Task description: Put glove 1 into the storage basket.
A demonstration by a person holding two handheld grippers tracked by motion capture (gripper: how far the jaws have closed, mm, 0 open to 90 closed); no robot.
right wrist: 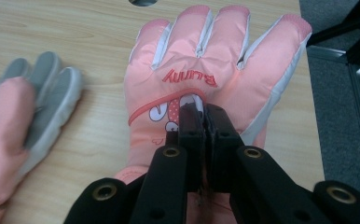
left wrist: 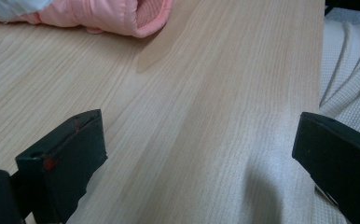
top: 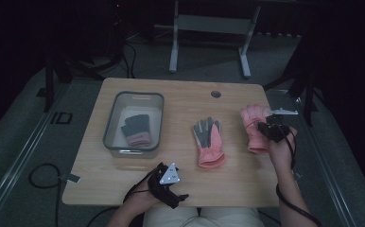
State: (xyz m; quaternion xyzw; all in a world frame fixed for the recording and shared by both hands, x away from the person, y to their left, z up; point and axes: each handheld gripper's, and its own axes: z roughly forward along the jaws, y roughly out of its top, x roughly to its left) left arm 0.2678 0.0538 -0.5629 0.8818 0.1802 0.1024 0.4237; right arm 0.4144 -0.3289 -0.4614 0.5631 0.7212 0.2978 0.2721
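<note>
**High view — pink glove in the right gripper's pinch, bin as reference**

Item 1, held glove: a pink padded glove (top: 253,127), back side up, fingers pointing away from the person, well to the right of the grey bin (top: 112,124) and near the table's (top: 180,184) right edge. The right gripper (top: 271,129) sits over its cuff end. In the right gripper view the jaws stand pressed together on a fold of the fabric (right wrist: 201,70) just below the printed lettering, on the back of the hand.

Item 2, second pink glove (top: 209,142): grey palm up, lying flat between the bin and the held glove, untouched.

Item 3, dark grey glove (top: 136,128) with a pinkish cuff: inside the bin, on its floor.

Item 4, left gripper (top: 169,182): at the near table edge, below the bin; its jaws stand wide apart over bare wood in the left gripper view, nothing between them.

Handling note — the glove looks light, soft and puffy, with a smooth shell that may slide under hard pads. A pinch on one layer will likely let it droop and swing; the ribbed cuff or a deeper bite across the back seems the surer hold.
</note>
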